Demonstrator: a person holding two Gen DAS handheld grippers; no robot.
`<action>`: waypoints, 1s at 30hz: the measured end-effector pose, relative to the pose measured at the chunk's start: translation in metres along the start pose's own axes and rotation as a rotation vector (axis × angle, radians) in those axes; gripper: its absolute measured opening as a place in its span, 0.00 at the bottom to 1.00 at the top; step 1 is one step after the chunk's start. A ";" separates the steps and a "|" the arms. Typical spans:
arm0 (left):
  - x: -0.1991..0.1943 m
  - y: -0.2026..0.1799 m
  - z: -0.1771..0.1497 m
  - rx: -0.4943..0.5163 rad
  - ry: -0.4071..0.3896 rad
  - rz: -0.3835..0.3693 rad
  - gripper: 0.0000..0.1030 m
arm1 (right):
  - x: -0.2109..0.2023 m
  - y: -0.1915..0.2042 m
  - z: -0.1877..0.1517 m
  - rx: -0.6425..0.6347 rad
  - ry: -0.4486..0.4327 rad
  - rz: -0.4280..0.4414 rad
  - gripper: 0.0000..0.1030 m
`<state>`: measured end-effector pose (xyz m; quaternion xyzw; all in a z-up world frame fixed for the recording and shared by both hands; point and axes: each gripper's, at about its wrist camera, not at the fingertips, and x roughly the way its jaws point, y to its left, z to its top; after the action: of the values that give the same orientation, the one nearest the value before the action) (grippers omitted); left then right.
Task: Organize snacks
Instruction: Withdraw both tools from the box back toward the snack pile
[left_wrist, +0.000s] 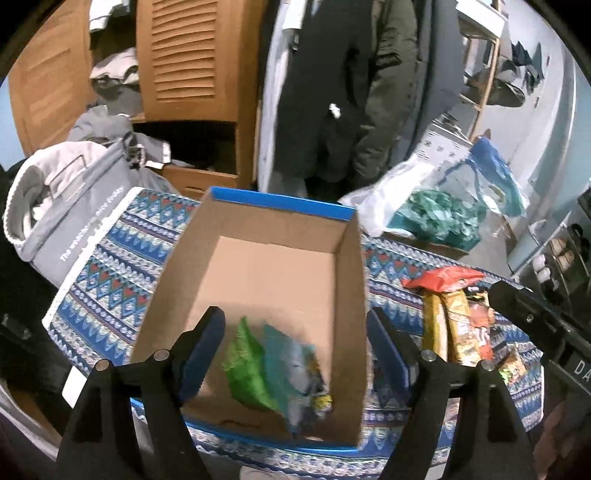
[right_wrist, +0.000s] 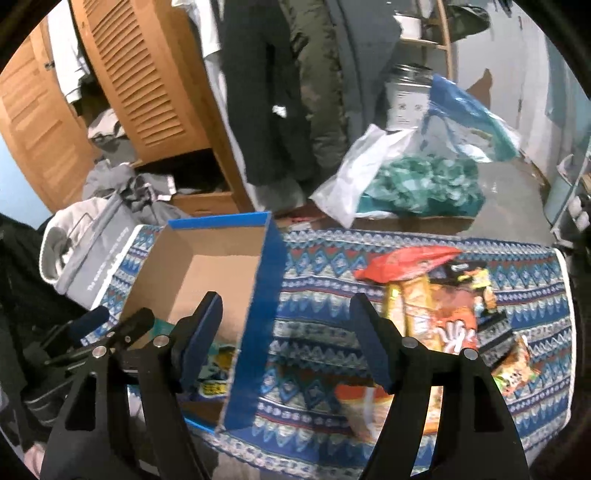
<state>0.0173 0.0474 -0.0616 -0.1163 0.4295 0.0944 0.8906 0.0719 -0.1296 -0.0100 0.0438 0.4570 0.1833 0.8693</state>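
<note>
An open cardboard box with blue outer walls (left_wrist: 258, 266) stands on a table with a blue patterned cloth (left_wrist: 110, 266). My left gripper (left_wrist: 295, 354) is open above the box's near end. A green and blue snack packet (left_wrist: 273, 369), blurred, is between and below its fingers inside the box. My right gripper (right_wrist: 288, 350) is open and empty, straddling the box's right wall (right_wrist: 262, 314). A pile of snack packets (right_wrist: 443, 306) lies on the cloth to the right, also in the left wrist view (left_wrist: 458, 317). An orange packet (right_wrist: 362, 402) lies near the front edge.
A grey bag (left_wrist: 74, 206) hangs at the table's left end. A white plastic bag with green cloth (right_wrist: 406, 181) sits behind the table. A wooden wardrobe (left_wrist: 184, 74) and hanging coats (left_wrist: 351, 92) stand behind.
</note>
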 end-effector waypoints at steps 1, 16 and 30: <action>0.000 -0.004 0.000 0.002 0.003 -0.008 0.78 | -0.002 -0.005 -0.001 0.006 -0.002 -0.008 0.69; 0.009 -0.075 -0.019 0.072 0.079 -0.099 0.78 | -0.031 -0.094 -0.028 0.132 -0.003 -0.131 0.69; 0.038 -0.126 -0.053 0.102 0.176 -0.095 0.78 | -0.033 -0.163 -0.067 0.236 0.059 -0.232 0.69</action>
<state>0.0349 -0.0862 -0.1076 -0.0987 0.5044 0.0194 0.8576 0.0458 -0.2992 -0.0624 0.0870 0.5025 0.0280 0.8597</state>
